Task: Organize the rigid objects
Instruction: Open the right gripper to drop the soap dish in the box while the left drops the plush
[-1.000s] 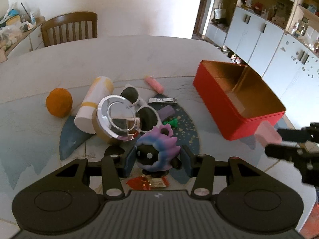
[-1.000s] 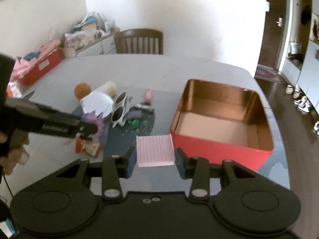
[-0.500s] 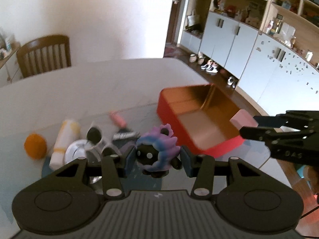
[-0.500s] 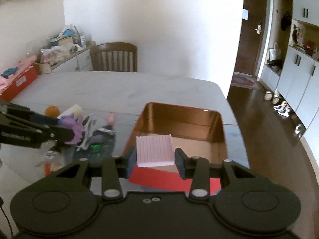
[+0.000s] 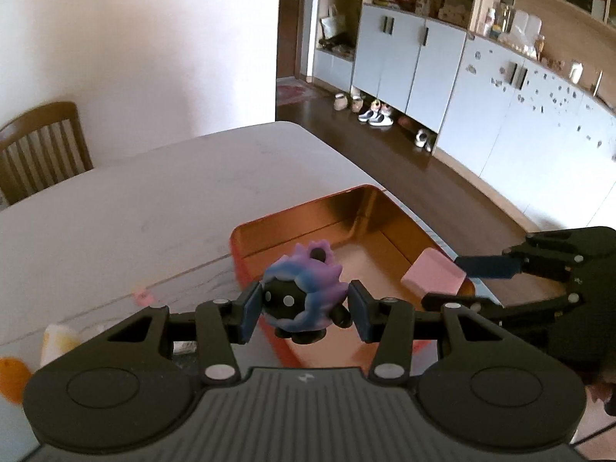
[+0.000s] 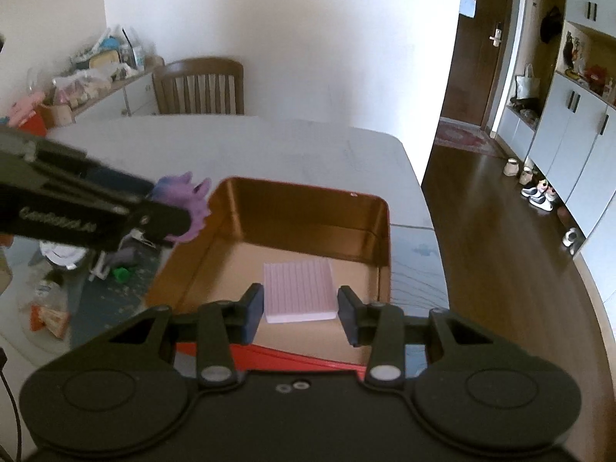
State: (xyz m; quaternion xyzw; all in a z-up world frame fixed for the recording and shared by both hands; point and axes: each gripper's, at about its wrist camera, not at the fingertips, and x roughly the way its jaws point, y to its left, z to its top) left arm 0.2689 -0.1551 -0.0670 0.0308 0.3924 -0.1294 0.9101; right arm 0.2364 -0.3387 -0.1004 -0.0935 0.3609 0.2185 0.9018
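Both grippers had swung from the cluttered side of the white table to the open red metal tin point(image 6: 308, 208). The left gripper point(image 5: 304, 306) stayed clamped on the purple-and-blue spiky rubber toy point(image 5: 304, 288) at the tin's near-left edge. The right gripper point(image 6: 300, 308) gripped the ribbed pink rectangular block point(image 6: 298, 288), seemingly above the tin's floor, so release looked close.

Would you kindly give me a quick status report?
Left gripper shut on purple toy. Right gripper shut on pink block. Both over red tin; nothing blocking.
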